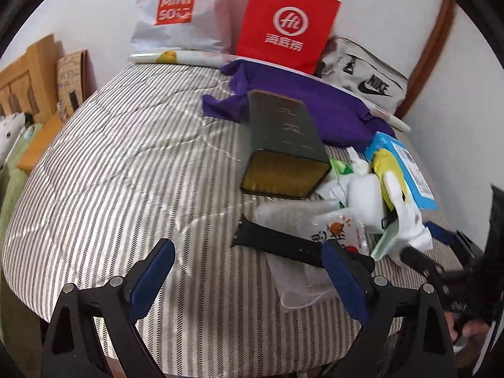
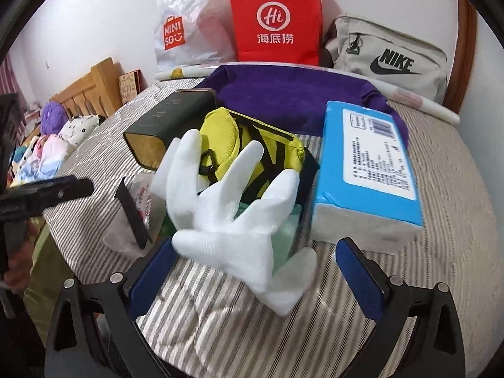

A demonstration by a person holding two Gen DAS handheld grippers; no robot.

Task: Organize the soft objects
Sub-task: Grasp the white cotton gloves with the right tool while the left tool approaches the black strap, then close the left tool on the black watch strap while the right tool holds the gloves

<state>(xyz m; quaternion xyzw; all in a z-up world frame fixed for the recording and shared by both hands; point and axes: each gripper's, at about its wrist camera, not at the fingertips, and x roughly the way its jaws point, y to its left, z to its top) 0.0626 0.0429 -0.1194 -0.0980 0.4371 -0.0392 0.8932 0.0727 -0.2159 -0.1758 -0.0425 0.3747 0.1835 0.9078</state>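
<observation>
Left of the white gloves, the left gripper hovers with jaws wide open over the striped tabletop. The gloves lie against a yellow pouch, between the right gripper's open jaws. A blue tissue pack sits right of the gloves.

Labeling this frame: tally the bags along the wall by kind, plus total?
Paper bag: 1, red
Plastic bag: 1, white, Miniso
Fabric bag: 1, grey, Nike
Total: 3
Both grippers, left and right, are open; the white gloves lie between the right one's fingers, not gripped.
</observation>
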